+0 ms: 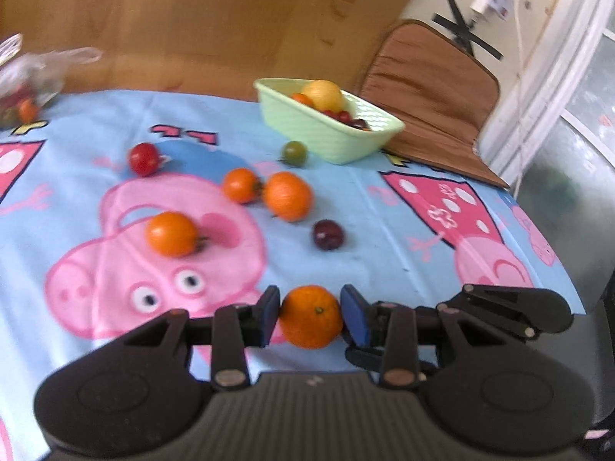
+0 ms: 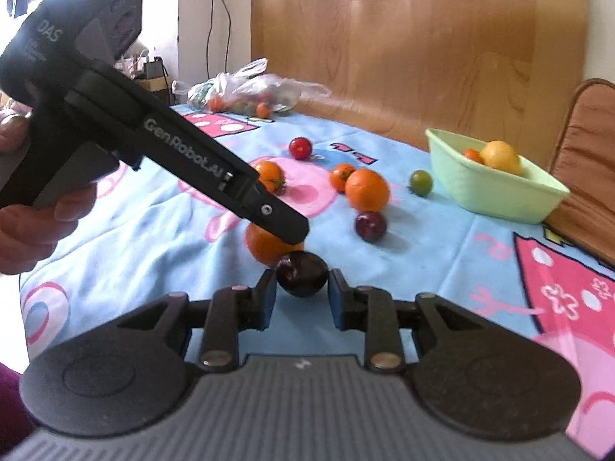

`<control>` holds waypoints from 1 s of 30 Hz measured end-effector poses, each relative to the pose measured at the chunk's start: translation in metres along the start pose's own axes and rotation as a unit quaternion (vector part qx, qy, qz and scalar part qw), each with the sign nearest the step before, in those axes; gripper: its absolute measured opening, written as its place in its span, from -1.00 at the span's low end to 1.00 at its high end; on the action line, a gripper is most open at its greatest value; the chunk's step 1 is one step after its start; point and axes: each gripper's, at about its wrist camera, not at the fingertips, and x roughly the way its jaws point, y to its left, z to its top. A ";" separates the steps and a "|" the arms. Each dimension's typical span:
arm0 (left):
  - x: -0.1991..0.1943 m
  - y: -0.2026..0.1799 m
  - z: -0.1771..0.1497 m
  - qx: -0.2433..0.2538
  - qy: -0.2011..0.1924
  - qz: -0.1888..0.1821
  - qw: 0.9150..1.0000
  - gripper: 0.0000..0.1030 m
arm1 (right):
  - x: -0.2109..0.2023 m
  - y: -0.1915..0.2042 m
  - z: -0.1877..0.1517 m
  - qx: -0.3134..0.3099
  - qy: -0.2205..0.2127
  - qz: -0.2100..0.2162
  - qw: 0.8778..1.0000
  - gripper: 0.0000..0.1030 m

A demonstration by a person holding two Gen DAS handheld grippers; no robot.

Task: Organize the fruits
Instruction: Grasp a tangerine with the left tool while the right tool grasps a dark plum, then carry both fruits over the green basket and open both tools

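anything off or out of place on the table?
Mostly unsorted: several fruits still lie loose on the tablecloth, among them a green tomato just outside the green basket. A plastic bag of fruit slumps at the far edge. No spills or damage visible.

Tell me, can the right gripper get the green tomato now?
Probably not yet. The right gripper already has its jaws shut on a dark plum. The green tomato sits free beside the green basket, but the plum must go first.

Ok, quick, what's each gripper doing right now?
Left gripper: closed on an orange.
Right gripper: closed on a dark purple fruit.
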 end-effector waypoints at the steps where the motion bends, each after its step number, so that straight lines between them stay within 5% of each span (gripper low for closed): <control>1: -0.001 0.004 -0.001 -0.004 -0.003 -0.003 1.000 -0.30 | 0.003 0.001 -0.001 -0.002 0.003 -0.002 1.000 -0.38; 10: -0.020 0.020 -0.005 -0.022 -0.039 -0.032 0.999 -0.15 | -0.005 0.010 -0.004 -0.024 -0.004 -0.032 0.999 -0.35; 15: -0.029 0.015 -0.012 -0.002 -0.052 -0.023 0.998 0.01 | -0.013 0.007 -0.006 -0.016 -0.012 -0.031 0.999 -0.14; 20: -0.021 0.004 -0.021 0.034 -0.042 -0.005 0.999 0.04 | -0.014 0.009 -0.006 -0.015 -0.015 -0.024 0.999 -0.14; 23: -0.012 0.004 -0.024 0.037 -0.030 -0.002 0.999 -0.01 | -0.011 0.010 -0.006 -0.017 -0.010 -0.019 1.000 -0.14; 25: -0.006 0.004 -0.026 0.033 -0.022 -0.002 0.999 -0.25 | -0.008 0.010 -0.006 -0.019 -0.006 -0.016 1.000 -0.15; 27: -0.005 0.004 -0.025 0.032 -0.024 0.002 0.999 -0.27 | -0.004 0.008 -0.007 -0.017 -0.003 -0.011 1.000 -0.41; 30: -0.005 0.003 -0.019 0.021 -0.019 -0.016 0.999 -0.30 | -0.003 0.004 -0.004 -0.015 -0.007 -0.007 1.000 -0.42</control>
